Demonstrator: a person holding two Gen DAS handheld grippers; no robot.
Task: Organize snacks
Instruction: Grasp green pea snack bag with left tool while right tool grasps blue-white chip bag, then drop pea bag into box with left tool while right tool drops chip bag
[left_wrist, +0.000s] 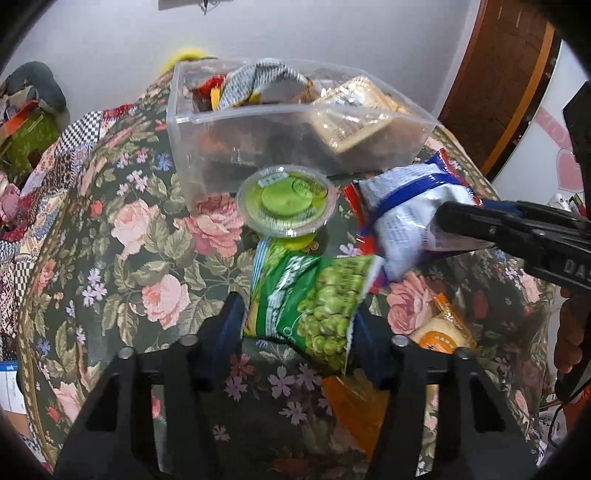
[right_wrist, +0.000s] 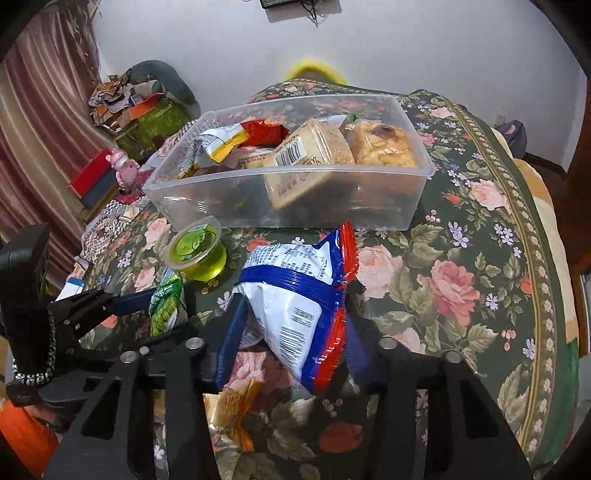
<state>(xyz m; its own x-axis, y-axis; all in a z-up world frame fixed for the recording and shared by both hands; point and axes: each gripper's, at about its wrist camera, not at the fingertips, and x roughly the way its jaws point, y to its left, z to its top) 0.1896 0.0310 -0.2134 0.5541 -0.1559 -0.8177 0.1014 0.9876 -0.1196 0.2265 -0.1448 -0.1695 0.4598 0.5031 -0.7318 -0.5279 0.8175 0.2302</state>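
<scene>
A green pea packet (left_wrist: 310, 295) sits between the blue fingers of my left gripper (left_wrist: 297, 314), which is shut on it just above the floral tablecloth. My right gripper (right_wrist: 295, 314) is shut on a white, blue and red snack bag (right_wrist: 295, 295), tilted in the air. In the left wrist view that bag (left_wrist: 402, 218) hangs from the right gripper (left_wrist: 461, 225) at the right. The right wrist view shows the left gripper (right_wrist: 129, 299) at the left with the pea packet (right_wrist: 168, 306). A clear plastic box (left_wrist: 240, 114) holding several snacks stands behind both.
A green jelly cup (left_wrist: 286, 199) stands right in front of the box (right_wrist: 184, 199). Orange packets (left_wrist: 443, 328) (right_wrist: 232, 402) lie on the cloth near me. The round table's edge (right_wrist: 546, 295) curves at the right. Clutter and a chair are at the far left.
</scene>
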